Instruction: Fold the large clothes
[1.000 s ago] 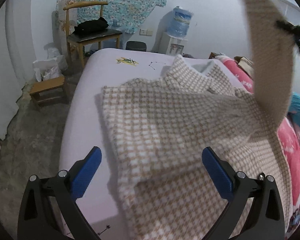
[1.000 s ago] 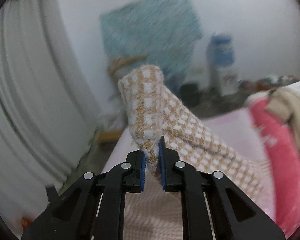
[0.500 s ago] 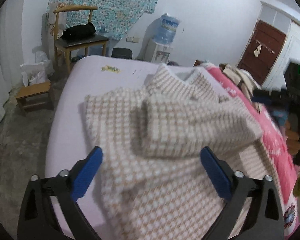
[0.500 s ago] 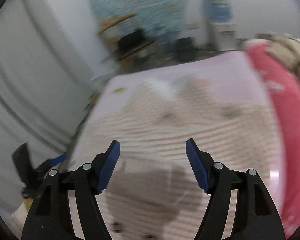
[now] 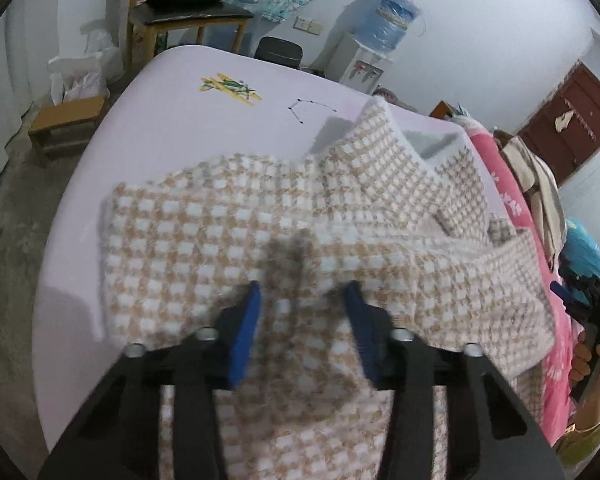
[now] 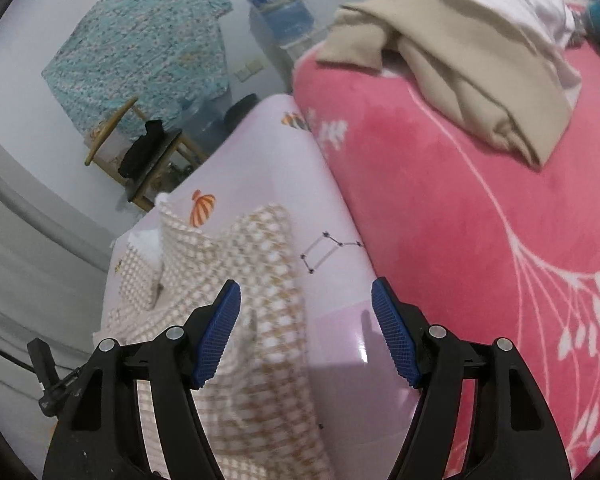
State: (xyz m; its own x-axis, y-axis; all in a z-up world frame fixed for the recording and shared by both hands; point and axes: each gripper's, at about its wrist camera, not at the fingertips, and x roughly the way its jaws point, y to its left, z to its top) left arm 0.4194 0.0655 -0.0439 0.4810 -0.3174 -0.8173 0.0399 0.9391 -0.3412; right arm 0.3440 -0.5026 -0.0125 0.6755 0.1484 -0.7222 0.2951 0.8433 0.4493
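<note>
The left tool has just been closing, its jaws narrowed around a raised fold of the checked garment spread on the bed. The right tool, spread and empty, hovers over the garment's edge by the pink blanket.

Tan-white checked garment; pink, seemingly floral blanket.
</note>
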